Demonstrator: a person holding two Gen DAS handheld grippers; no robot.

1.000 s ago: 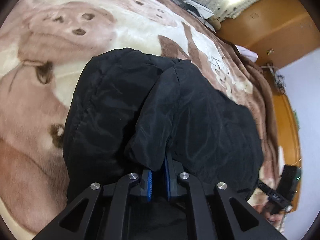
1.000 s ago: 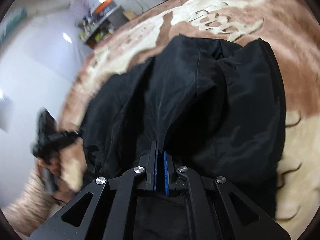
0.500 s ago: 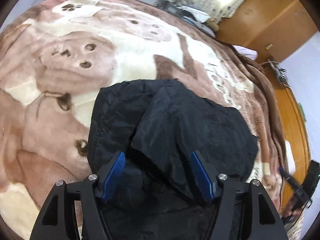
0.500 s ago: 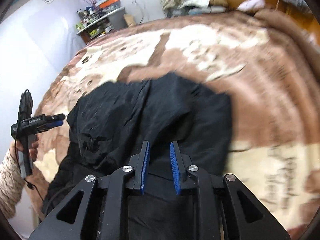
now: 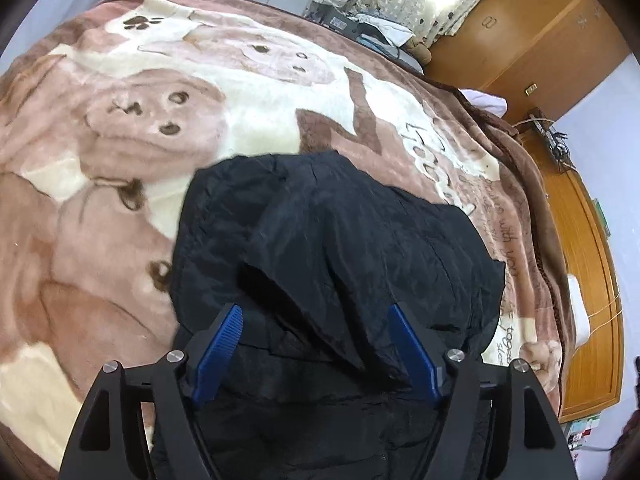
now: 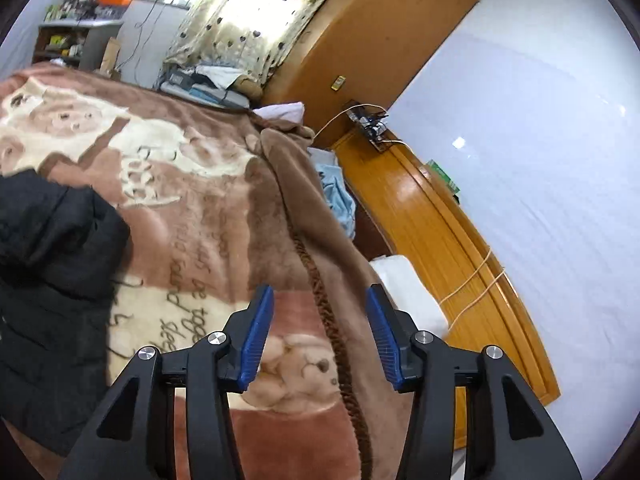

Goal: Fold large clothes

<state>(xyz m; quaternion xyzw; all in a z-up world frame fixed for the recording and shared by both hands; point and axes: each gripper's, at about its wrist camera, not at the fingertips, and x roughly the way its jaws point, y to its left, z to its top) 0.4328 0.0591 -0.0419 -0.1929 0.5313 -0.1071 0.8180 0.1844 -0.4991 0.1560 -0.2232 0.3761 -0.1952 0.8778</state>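
Observation:
A black padded jacket (image 5: 340,248) lies folded in a bundle on a brown and cream bear-print blanket (image 5: 168,120). My left gripper (image 5: 316,324) is open just above the jacket's near part, its blue pads apart and holding nothing. My right gripper (image 6: 320,312) is open and empty, turned away to the right over the blanket's edge (image 6: 312,264). In the right wrist view the jacket (image 6: 52,248) shows at the far left.
A wooden headboard or bed frame (image 6: 440,216) runs along the right side by a white wall. A white pillow (image 6: 408,292) lies beside the blanket edge. An orange wardrobe (image 5: 532,28) and a curtained window (image 6: 256,8) stand at the back, with clutter below.
Both grippers let go of the jacket and opened. The left one pulled back above it. The right one swung away to the right toward the bed's edge.

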